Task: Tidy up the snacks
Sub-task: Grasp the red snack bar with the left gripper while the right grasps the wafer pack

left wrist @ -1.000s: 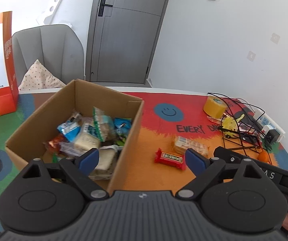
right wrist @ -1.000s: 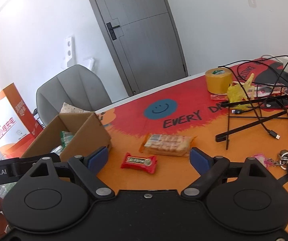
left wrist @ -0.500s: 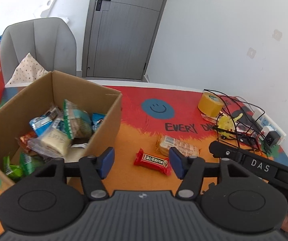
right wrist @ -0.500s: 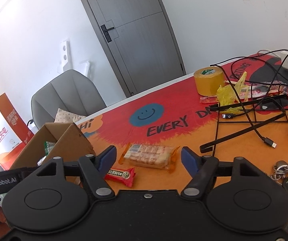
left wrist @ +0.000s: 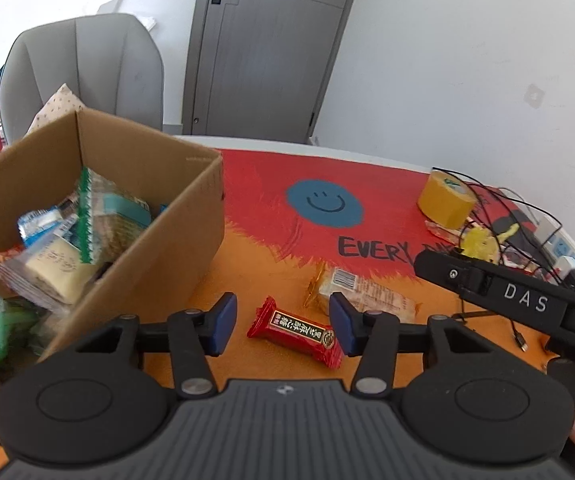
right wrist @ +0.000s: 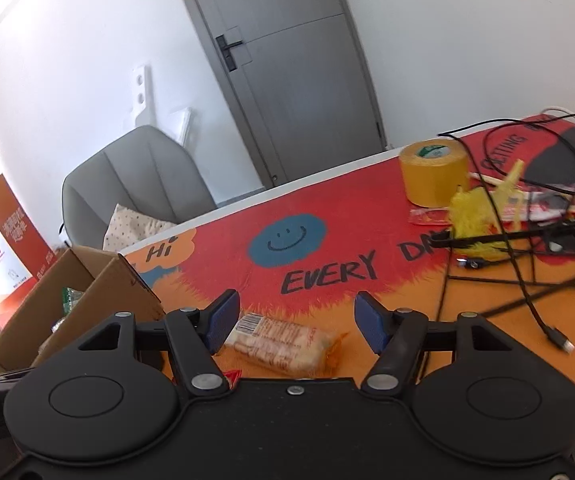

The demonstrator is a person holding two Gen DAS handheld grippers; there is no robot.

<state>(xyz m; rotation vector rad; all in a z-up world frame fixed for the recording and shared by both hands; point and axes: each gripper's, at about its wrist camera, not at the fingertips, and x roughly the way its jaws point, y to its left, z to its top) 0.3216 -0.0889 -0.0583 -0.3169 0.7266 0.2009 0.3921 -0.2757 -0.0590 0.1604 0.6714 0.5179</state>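
On the orange-and-red mat [left wrist: 255,264], your left gripper [left wrist: 282,320] closes around, without touching, a red candy bar [left wrist: 295,330]; your right gripper [right wrist: 297,320] likewise brackets a clear-wrapped biscuit pack [right wrist: 283,340].

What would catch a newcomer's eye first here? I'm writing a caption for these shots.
Probably the bright red and orange table mat with its blue smiley face. On its left stands the cardboard box full of snacks. In front lie a red candy bar and a biscuit pack, each framed by a gripper's open blue pads.
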